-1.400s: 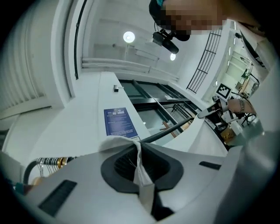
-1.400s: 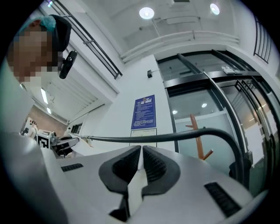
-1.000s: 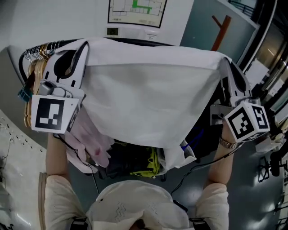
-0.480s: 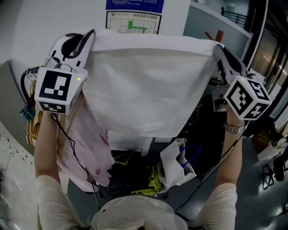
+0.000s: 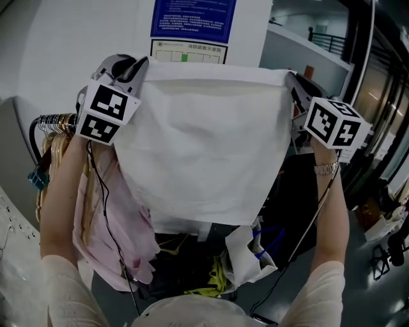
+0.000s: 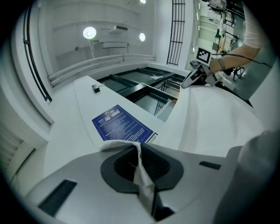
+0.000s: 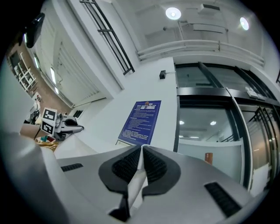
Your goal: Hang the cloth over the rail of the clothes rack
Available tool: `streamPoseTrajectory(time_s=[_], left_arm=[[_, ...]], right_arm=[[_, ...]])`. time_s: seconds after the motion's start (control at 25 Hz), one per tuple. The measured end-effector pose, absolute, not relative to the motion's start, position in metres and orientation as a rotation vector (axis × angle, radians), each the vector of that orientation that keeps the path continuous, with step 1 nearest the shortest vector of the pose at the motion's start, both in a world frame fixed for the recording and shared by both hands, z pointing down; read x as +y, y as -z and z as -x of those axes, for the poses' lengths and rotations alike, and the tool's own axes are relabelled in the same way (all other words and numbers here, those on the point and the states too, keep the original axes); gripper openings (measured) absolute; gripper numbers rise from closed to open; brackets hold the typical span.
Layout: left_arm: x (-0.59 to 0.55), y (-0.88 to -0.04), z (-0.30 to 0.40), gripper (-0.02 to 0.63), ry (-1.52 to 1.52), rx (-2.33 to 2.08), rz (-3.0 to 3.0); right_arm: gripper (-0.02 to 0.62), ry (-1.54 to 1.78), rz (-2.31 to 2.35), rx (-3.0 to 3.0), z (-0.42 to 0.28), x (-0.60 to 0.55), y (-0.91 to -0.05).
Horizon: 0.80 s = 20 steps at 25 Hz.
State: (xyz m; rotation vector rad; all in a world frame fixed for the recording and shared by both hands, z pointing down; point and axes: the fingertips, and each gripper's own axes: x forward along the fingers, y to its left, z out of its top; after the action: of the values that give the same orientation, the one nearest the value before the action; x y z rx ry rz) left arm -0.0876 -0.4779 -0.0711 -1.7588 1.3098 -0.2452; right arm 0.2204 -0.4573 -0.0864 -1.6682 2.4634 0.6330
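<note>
A white cloth (image 5: 204,140) hangs spread out, held high by its two top corners. My left gripper (image 5: 142,64) is shut on the top left corner, and a fold of the cloth (image 6: 142,175) shows pinched between its jaws. On the other side my right gripper (image 5: 289,78) is shut on the top right corner, with a strip of the cloth (image 7: 136,175) clamped between its pads. The rack's rail (image 5: 51,120) peeks out at the left, low beside my left arm, mostly hidden behind the cloth.
Wooden hangers (image 5: 52,150) and a pink garment (image 5: 105,230) hang on the rack at the left. A blue notice (image 5: 193,16) is on the white wall ahead. Bags and dark clutter (image 5: 246,252) lie below the cloth. A glass partition stands to the right.
Both grippers have risen and come closer together, lifting the spread cloth up in front of the wall. The view has tilted upward, and the hangers now sit lower at the left.
</note>
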Motion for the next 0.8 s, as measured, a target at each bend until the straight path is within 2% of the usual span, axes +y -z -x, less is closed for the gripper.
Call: streamPoseTrajectory(time_s=[0.36, 0.68, 0.8], left_arm=[[-0.513, 0.075, 0.078, 0.020, 0.360, 1.256, 1.778], [-0.537, 0.042, 0.071, 0.020, 0.690, 1.175, 1.703], [-0.539, 0.028, 0.071, 0.020, 0.784, 1.161, 1.659]], right_arm=[[0.023, -0.318, 1.608, 2.567, -0.228, -0.531, 0.089], [0.026, 0.008, 1.444, 2.718, -0.227, -0.562, 0.062], [0.063, 0.026, 1.487, 2.834, -0.231, -0.560, 0.047]])
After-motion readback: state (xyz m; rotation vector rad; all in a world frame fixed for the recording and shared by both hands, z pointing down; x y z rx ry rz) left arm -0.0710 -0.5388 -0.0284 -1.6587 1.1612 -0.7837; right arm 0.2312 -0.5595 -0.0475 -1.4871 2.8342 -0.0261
